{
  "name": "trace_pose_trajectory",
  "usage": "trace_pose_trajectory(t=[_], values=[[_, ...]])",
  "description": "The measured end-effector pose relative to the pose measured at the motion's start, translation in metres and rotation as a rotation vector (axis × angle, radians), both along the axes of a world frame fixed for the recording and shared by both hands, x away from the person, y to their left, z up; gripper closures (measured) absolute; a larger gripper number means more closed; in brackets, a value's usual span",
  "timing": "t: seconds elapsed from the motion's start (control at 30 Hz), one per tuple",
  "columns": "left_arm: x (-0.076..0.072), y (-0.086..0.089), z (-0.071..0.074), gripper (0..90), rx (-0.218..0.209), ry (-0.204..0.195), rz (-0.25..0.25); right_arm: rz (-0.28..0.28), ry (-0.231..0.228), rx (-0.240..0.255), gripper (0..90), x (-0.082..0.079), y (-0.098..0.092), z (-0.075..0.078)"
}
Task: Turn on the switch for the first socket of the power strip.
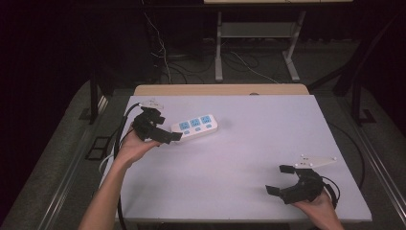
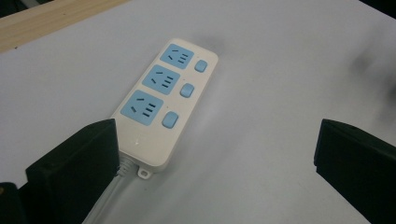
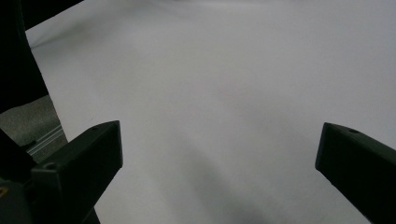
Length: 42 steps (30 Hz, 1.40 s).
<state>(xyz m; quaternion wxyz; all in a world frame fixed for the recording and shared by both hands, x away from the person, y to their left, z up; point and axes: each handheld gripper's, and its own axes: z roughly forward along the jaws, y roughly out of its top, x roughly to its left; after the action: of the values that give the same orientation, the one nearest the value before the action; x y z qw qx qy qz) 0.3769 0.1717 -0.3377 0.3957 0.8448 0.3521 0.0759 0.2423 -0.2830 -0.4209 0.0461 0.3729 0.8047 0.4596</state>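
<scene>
Both grippers' jaws are spread wide, holding nothing. Left gripper (image 1: 165, 136) sits at the cord end of the power strip (image 1: 195, 126), which lies flat on the table's (image 1: 249, 158) far-left part. Right gripper (image 1: 280, 179) hovers over bare table near-right, well apart from it.

White three-socket power strip (image 1: 195, 126) lies flat, seemingly unplugged-into, table's left.

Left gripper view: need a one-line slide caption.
Open left gripper poised over the cord end of a white three-outlet power strip with blue sockets and switches, lying on the white table.
</scene>
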Motion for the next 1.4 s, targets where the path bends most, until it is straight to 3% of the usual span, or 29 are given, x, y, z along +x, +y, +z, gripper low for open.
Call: trace_pose_trajectory(t=[0.47, 0.7, 0.83, 1.0, 1.07, 1.1, 1.13, 1.17, 1.4], values=[[0.019, -0.011, 0.003, 4.9, 0.068, 0.026, -0.003, 0.001, -0.001, 0.0, 0.3, 0.0, 0.0, 0.0], [0.028, -0.016, -0.002, 13.5, 0.092, 0.04, -0.017, 0.002, -0.002, 0.001, 0.3, 0.0, -0.001, 0.0], [0.032, -0.019, -0.004, 20.3, 0.112, 0.028, -0.025, 0.002, -0.003, 0.001, 0.3, 0.0, -0.001, 0.0], [0.036, -0.02, -0.006, 34.6, 0.114, 0.022, -0.025, 0.004, -0.002, 0.0, 0.3, 0.0, -0.001, 0.0], [0.038, -0.02, -0.007, 53.7, 0.12, 0.018, -0.025, 0.005, -0.002, -0.002, 0.3, 0.0, -0.001, 0.0], [0.039, -0.02, -0.007, 59.9, 0.117, 0.025, -0.032, 0.005, -0.001, -0.002, 0.3, 0.0, -0.001, 0.0], [0.04, -0.02, -0.008, 59.9, 0.112, 0.03, -0.033, 0.005, -0.001, -0.002, 0.3, 0.0, -0.001, 0.0], [0.042, -0.02, -0.008, 70.2, 0.115, 0.031, -0.035, 0.006, -0.002, -0.002, 0.3, 0.0, -0.001, 0.0], [0.05, -0.022, -0.011, 87.0, 0.113, 0.032, -0.026, 0.004, 0.001, -0.004, 0.3, 0.0, 0.0, 0.0]])
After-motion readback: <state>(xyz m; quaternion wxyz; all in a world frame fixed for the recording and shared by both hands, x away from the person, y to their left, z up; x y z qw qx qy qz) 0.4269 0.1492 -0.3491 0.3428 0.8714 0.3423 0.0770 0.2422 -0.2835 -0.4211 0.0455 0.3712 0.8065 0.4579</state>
